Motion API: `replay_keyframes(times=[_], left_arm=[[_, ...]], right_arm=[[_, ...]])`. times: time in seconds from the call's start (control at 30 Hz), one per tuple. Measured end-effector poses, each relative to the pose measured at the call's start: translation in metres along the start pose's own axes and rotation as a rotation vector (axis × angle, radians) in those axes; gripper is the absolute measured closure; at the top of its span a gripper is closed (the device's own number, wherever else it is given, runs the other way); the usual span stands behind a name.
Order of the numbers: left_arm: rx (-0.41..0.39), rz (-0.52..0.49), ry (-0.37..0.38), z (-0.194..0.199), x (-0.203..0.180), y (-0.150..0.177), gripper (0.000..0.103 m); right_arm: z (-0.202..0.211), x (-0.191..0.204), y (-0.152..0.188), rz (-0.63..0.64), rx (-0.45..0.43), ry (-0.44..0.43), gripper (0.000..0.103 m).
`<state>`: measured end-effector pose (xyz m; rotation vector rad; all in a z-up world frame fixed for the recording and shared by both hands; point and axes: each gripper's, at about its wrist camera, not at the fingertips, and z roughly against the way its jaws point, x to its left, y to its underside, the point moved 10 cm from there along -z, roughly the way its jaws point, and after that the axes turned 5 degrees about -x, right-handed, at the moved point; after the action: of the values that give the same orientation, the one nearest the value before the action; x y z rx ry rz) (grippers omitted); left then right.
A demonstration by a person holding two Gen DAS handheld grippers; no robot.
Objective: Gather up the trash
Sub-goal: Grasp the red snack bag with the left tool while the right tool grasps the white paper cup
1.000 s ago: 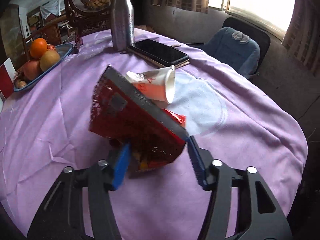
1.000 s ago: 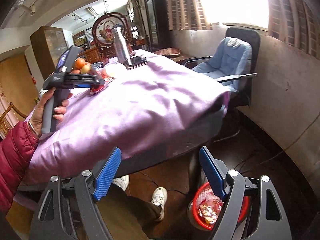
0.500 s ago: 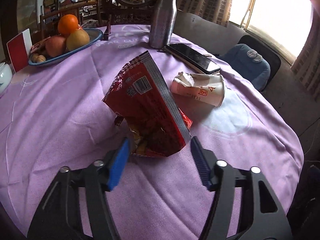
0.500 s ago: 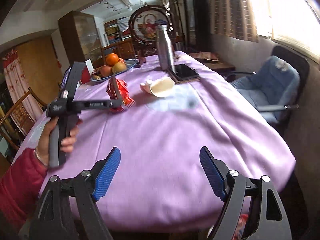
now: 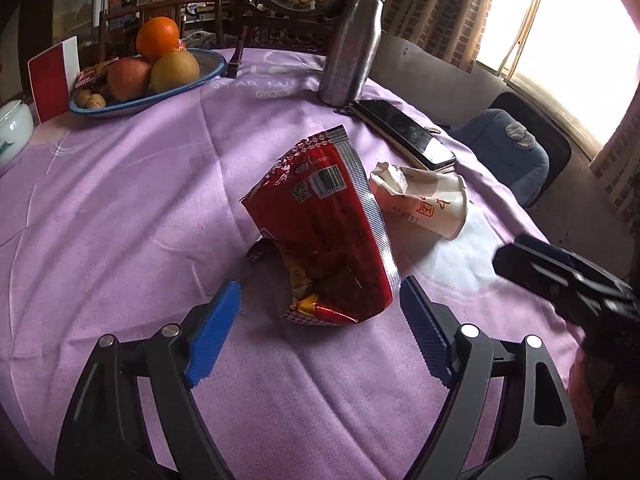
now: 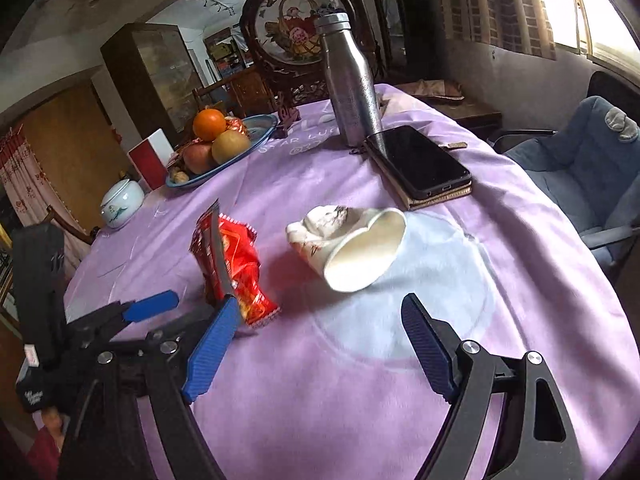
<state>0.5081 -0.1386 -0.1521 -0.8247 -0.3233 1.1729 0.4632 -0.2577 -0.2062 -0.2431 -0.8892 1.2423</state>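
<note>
Purple tablecloth point(image 5: 120, 200): my left gripper point(image 5: 320, 320) gapes empty before the snack bag point(image 5: 328, 232) at twelve o'clock; next I close on it; my right gripper point(image 6: 316, 344) is wide open too.

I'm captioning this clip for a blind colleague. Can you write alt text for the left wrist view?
An open left hand-held gripper sits just short of a red snack bag standing on a purple tablecloth. A crushed paper cup lies on its side right of the bag, with a phone, steel bottle and fruit plate behind.
</note>
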Motion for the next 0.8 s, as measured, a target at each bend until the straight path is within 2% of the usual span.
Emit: replay_keyframes(times=[0.07, 0.13, 0.33, 0.5, 0.6, 0.7, 0.8], left_arm=[[0.001, 0.001, 0.013, -0.001, -0.002, -0.001, 0.022], [0.004, 0.009, 0.03, -0.003, -0.003, -0.002, 0.021], [0.031, 0.012, 0.046, -0.009, -0.005, 0.002, 0.021], [0.044, -0.003, 0.053, -0.012, -0.008, 0.005, 0.021], [0.056, -0.012, 0.06, -0.013, -0.011, 0.007, 0.021], [0.058, -0.025, 0.056, -0.014, -0.012, 0.008, 0.021], [0.047, -0.035, 0.041, -0.013, -0.012, 0.007, 0.021]], right_arm=[[-0.011, -0.008, -0.014, -0.009, -0.013, 0.017, 0.018], [-0.026, -0.015, -0.027, -0.023, -0.016, 0.008, 0.005], [-0.067, -0.025, -0.048, 0.055, -0.011, 0.006, 0.005], [-0.089, -0.017, -0.04, 0.191, 0.033, -0.04, 0.005], [-0.089, -0.002, -0.028, 0.23, 0.078, -0.114, 0.005], [-0.092, 0.009, -0.017, 0.317, 0.118, -0.09, 0.005], [-0.091, 0.012, -0.015, 0.355, 0.112, -0.061, 0.005]])
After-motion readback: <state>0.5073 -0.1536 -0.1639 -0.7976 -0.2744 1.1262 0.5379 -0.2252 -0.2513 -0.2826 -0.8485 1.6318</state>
